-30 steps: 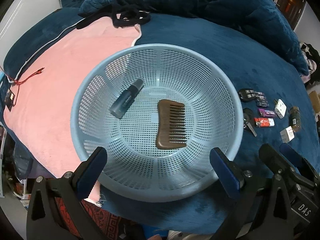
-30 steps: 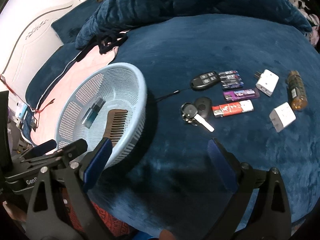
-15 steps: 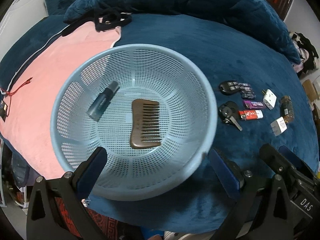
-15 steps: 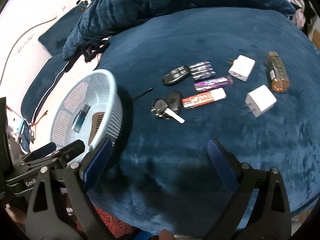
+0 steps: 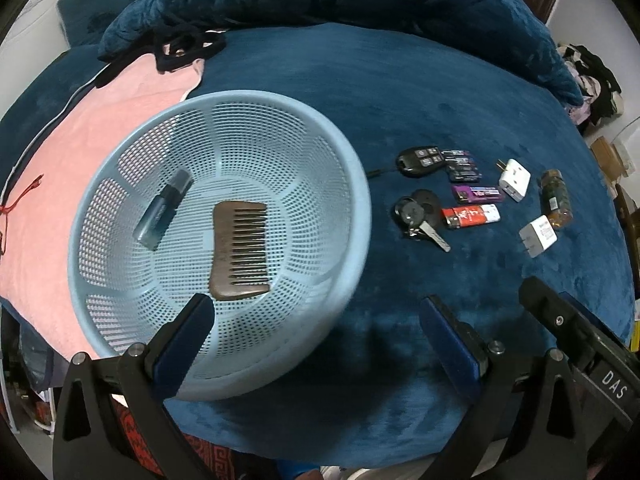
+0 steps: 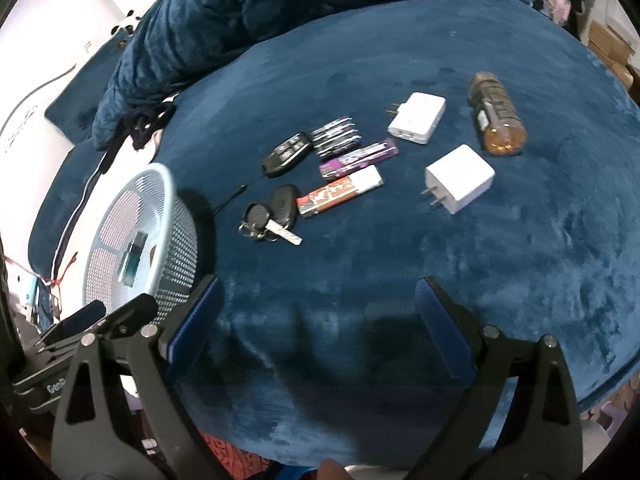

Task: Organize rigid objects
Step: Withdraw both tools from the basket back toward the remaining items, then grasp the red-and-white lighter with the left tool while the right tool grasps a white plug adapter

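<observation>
Keys (image 6: 266, 220) at eleven o'clock come first — keep your right hand-held gripper (image 6: 316, 320) spread wide, left hand-held gripper (image 5: 318, 334) likewise empty, beside the basket (image 5: 356, 216).

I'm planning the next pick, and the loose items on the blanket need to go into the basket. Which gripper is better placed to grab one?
Right. The open right gripper faces the red lighter and black key fob on the blue blanket; the left gripper sits at the light blue mesh basket, farther from them.
</observation>
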